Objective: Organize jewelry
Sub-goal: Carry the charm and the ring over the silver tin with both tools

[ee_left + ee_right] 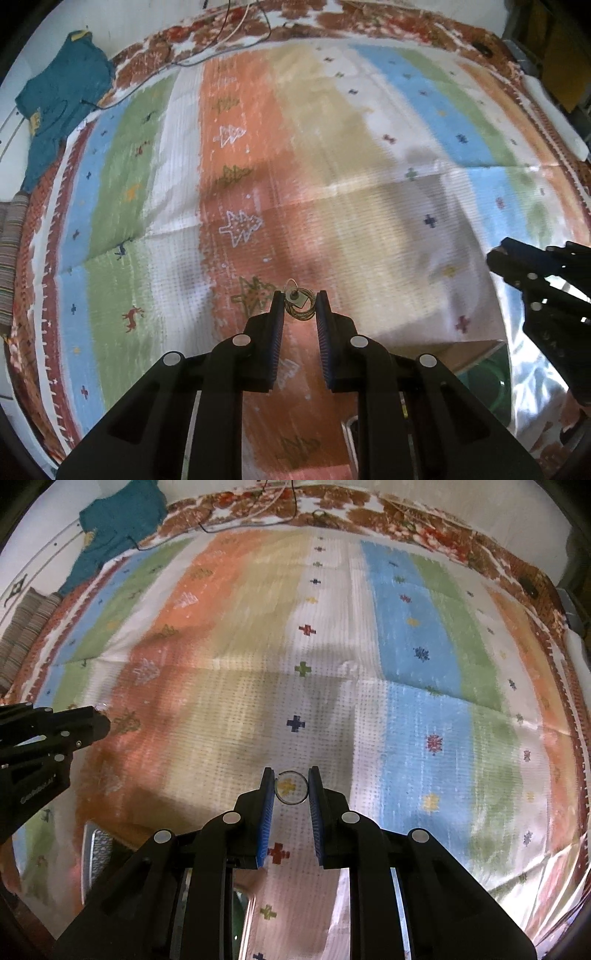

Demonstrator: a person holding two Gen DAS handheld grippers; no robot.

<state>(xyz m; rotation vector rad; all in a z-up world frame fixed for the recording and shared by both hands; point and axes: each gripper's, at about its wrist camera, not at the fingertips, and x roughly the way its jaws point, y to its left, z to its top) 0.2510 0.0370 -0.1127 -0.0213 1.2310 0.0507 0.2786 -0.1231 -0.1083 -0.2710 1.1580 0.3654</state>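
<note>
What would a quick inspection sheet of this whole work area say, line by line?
Surface: striped cloth with crosses, trees and deer, creased.
Job's things: coiled gold chain with tag in the left gripper; thin ring in the right gripper.
Clutter: teal garment at the far left edge; striped fabric beside it; part of a box with a green inside near the bottom edge.
Grippers: both nearly closed, each pinching its piece, pointing steeply down.
Cables: thin dark and white wires across the far border.
Surroundings: dim furniture at the right, too dark to tell.
</note>
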